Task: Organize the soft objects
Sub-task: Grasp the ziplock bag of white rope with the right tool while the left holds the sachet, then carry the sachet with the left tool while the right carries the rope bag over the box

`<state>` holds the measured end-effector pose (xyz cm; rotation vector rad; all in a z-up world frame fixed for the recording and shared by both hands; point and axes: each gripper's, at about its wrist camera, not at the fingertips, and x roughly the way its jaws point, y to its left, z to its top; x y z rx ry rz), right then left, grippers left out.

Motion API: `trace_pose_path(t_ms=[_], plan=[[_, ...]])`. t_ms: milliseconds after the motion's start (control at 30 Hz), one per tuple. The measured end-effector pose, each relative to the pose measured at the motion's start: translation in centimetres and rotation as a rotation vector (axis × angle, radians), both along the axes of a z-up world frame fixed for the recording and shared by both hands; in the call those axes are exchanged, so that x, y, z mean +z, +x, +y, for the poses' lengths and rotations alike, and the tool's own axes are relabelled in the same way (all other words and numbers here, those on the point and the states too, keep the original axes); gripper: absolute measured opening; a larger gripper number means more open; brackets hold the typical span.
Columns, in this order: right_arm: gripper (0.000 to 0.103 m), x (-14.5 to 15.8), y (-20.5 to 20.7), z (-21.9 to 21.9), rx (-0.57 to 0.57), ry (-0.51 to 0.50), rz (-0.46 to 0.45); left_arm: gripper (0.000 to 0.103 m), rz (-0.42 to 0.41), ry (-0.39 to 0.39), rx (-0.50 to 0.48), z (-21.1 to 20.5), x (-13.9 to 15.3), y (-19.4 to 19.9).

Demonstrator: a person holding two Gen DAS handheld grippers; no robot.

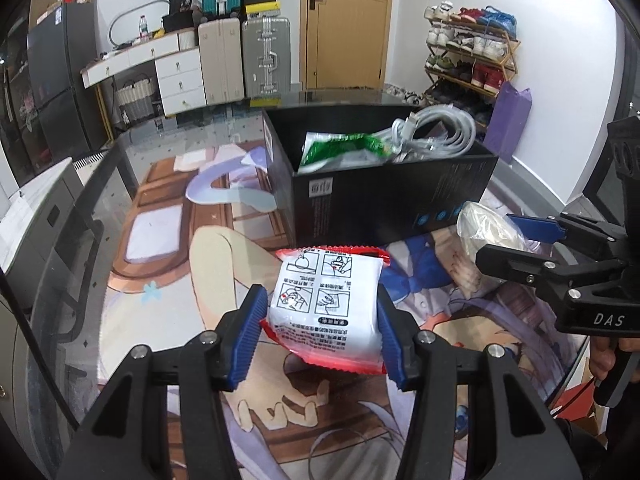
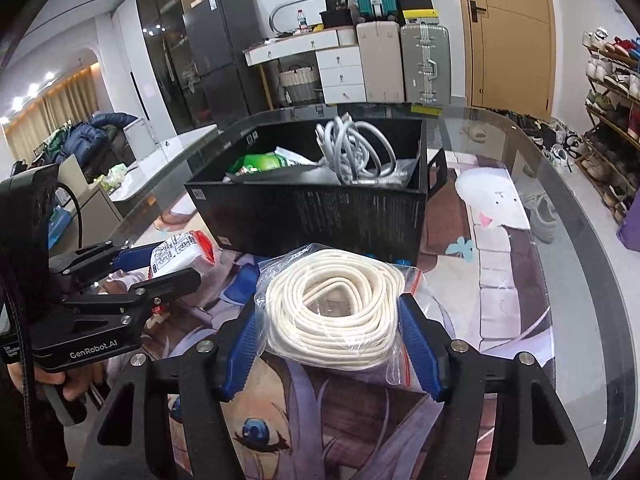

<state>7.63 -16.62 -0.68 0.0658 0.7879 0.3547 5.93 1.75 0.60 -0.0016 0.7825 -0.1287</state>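
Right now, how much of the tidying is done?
Partly done. The black box already holds a coiled white cable and a green packet. In hand: the left gripper grips a red-and-white packet, and the right gripper is closed around a bagged coil of white rope. Left to do: drop both into the box.

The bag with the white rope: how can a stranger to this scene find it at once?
Find the black box on the glass table. Just before its near wall, the right gripper clamps a clear zip bag. It holds coiled cream rope, unlike the red-edged white packet beside it.
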Motion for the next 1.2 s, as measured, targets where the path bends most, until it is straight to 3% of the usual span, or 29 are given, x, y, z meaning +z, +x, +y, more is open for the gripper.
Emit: trace_pose_path(t_ms=[633,1200], plan=[[0.067,4.0,-1.9,-0.1,0.016,0.035,-0.119,0.052,-0.098,-0.048,0.032,0.5,3.9,-2.1],[0.067,6.3,-2.6,0.3,0.016,0.032,-0.191,0.052,-0.173,-0.092,0.059,1.2,6.6,-1.3]])
